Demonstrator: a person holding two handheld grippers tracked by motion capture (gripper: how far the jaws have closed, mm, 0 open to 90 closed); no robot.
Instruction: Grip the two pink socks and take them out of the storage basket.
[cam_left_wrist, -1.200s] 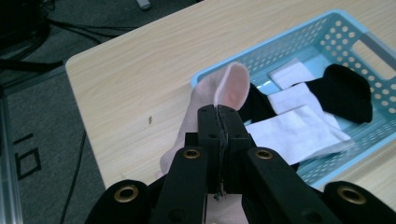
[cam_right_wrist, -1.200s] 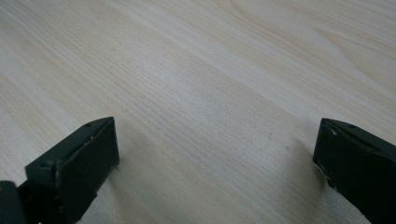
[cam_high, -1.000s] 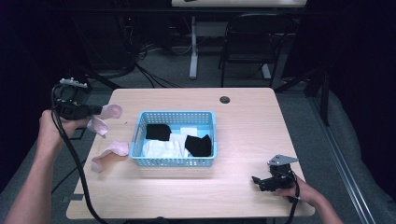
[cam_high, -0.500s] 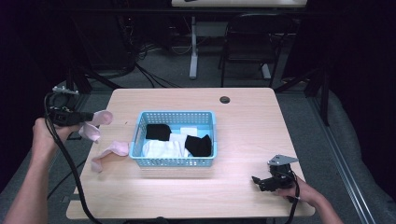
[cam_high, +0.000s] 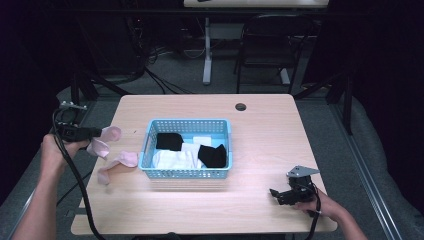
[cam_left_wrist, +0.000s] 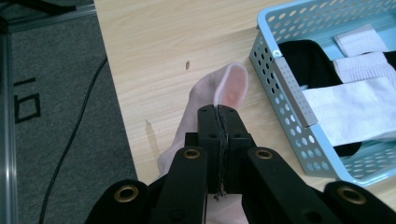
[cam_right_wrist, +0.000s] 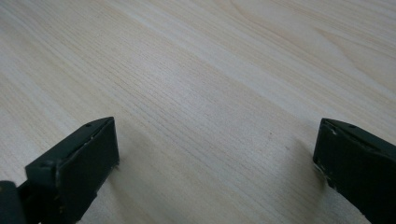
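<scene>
Left gripper view: black two-jaw left gripper (cam_left_wrist: 219, 116) is pinched fully together on a pale pink soft fabric sock (cam_left_wrist: 219, 95), cloth caught between the jaws, toe end sticking out past the tips toward frame centre. Grip sits mid-sock, likely so the sock hangs free and can be laid out flat or paired beside the basket. High view, left-centre: the same sock (cam_high: 102, 141) droops from the gripper (cam_high: 95, 133) just over the light wooden table (cam_high: 260, 115), close to the left wall of the light blue perforated plastic basket (cam_high: 187, 172). A second pink sock (cam_high: 117, 165) lies crumpled on the table just below it, probably its mate. Basket holds black and white socks, apparently waiting to be sorted. Right gripper (cam_high: 280, 195), lower right of the high view, rests near the table's front edge, jaws spread wide, nothing between them, seemingly parked. Held sock looks thin, limp, smooth knit, rounded toe, lighter pink inside.
</scene>
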